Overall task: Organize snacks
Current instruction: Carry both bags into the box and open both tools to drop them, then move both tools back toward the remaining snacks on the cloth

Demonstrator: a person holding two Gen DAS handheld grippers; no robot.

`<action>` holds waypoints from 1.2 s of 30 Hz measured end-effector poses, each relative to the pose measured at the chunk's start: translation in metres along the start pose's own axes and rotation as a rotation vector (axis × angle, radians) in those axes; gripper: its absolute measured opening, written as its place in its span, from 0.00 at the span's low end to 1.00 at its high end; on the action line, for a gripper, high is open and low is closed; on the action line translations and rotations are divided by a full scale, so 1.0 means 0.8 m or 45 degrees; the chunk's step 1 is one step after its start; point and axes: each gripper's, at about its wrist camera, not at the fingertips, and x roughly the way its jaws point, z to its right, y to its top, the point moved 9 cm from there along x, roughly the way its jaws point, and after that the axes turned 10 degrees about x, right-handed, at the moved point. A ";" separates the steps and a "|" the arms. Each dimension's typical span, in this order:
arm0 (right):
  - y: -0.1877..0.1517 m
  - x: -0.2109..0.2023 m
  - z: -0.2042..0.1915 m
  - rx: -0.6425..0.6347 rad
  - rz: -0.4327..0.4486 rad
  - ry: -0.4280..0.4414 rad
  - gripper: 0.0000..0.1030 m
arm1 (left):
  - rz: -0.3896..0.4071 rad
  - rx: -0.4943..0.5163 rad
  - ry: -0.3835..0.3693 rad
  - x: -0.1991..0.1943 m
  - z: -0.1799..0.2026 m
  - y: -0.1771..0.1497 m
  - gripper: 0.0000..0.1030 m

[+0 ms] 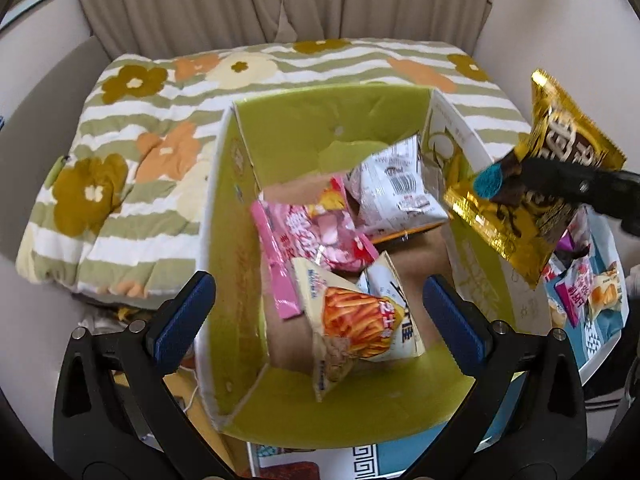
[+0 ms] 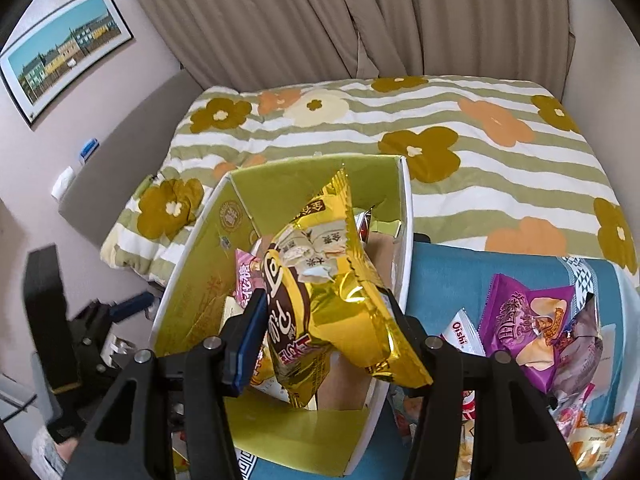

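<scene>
An open cardboard box with green flaps (image 1: 304, 128) stands in front of me and also shows in the right wrist view (image 2: 192, 280). Inside lie a pink snack bag (image 1: 312, 236), a white bag (image 1: 396, 184) and a bag with orange sticks printed on it (image 1: 352, 320). My left gripper (image 1: 320, 308) is open and empty above the box's near side. My right gripper (image 2: 324, 320) is shut on a gold snack bag (image 2: 324, 280) and holds it over the box's right wall; the bag also shows in the left wrist view (image 1: 540, 184).
A blue cloth (image 2: 444, 280) to the right of the box carries loose snacks: a purple bag (image 2: 520, 320), an Oishi pack (image 2: 460, 330) and others. A flowered striped quilt (image 2: 440, 136) lies behind the box. Curtains (image 2: 320, 20) hang at the back.
</scene>
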 end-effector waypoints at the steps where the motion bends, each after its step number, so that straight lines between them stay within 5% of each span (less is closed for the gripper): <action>1: 0.002 0.002 -0.003 -0.008 -0.009 -0.005 0.49 | 0.005 0.002 0.001 -0.002 -0.003 0.001 0.99; 10: -0.009 0.044 -0.001 0.002 -0.105 -0.081 0.52 | -0.005 -0.013 -0.040 0.000 -0.017 -0.009 0.99; 14: -0.017 0.054 -0.001 0.029 -0.124 -0.047 0.98 | -0.016 -0.031 -0.058 0.003 -0.019 -0.016 0.99; 28: -0.025 0.039 -0.007 0.001 -0.058 -0.079 0.99 | -0.004 -0.080 -0.102 -0.001 -0.027 -0.021 0.99; 36: -0.027 -0.016 -0.004 -0.035 0.047 -0.106 0.99 | 0.056 -0.053 -0.094 -0.036 -0.001 -0.007 0.99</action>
